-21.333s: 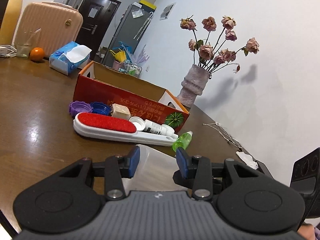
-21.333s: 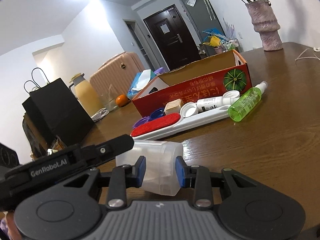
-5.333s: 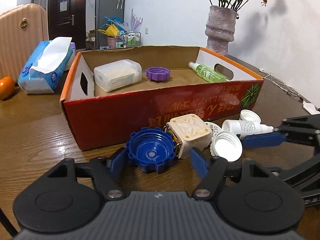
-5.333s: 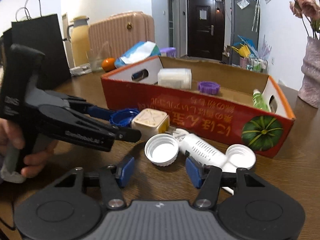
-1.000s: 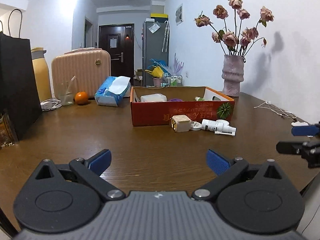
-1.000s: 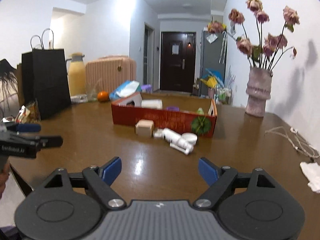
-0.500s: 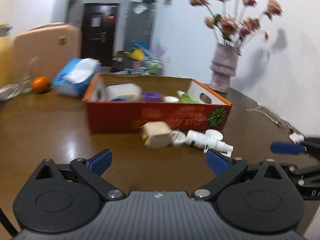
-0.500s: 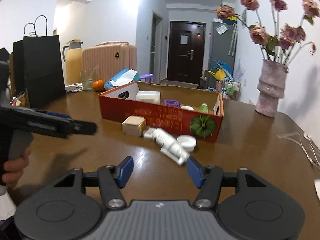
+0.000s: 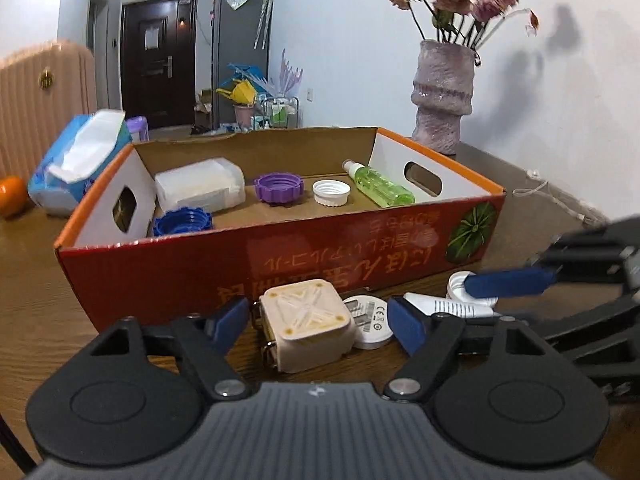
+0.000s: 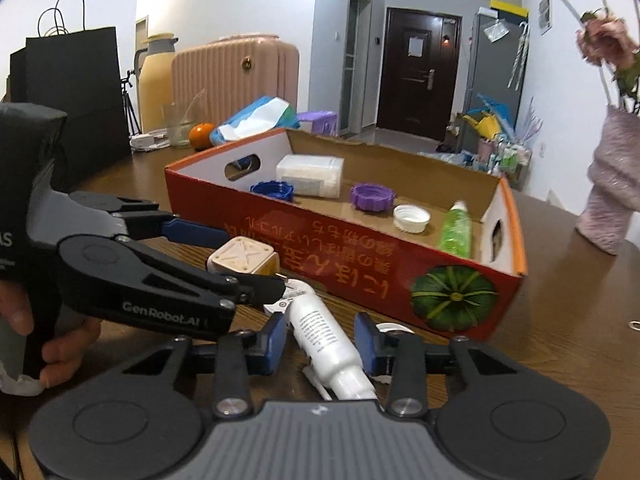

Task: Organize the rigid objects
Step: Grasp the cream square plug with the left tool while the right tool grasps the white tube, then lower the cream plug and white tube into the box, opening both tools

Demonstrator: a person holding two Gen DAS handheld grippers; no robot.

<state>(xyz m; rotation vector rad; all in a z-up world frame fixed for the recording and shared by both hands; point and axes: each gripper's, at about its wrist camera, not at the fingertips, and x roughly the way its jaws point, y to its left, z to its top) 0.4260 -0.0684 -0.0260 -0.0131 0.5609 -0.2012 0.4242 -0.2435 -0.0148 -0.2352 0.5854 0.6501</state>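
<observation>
A red cardboard box [image 9: 280,256] [image 10: 360,240] holds a white plastic container [image 9: 200,190], a purple cap [image 9: 279,187], a blue cap [image 9: 182,221], a white cap [image 9: 331,192] and a green bottle [image 9: 380,189]. In front of it lie a beige cube plug [image 9: 306,328] [image 10: 242,258], a white tube [image 10: 324,340] [image 9: 448,306] and white caps [image 9: 472,284]. My left gripper [image 9: 316,320] is open, its fingers either side of the cube plug. My right gripper [image 10: 320,340] is open, its fingers either side of the white tube.
A brown wooden table [image 9: 32,280] carries a tissue pack [image 9: 76,160], an orange [image 9: 12,196] and a pink vase of dried roses [image 9: 442,96]. A black paper bag [image 10: 76,92], a yellow jug [image 10: 154,80] and a pink suitcase [image 10: 236,80] stand at the far left.
Both grippers have moved forward, close to the box. The left fingers now flank the cube plug and have narrowed. The right fingers now flank the white tube.
</observation>
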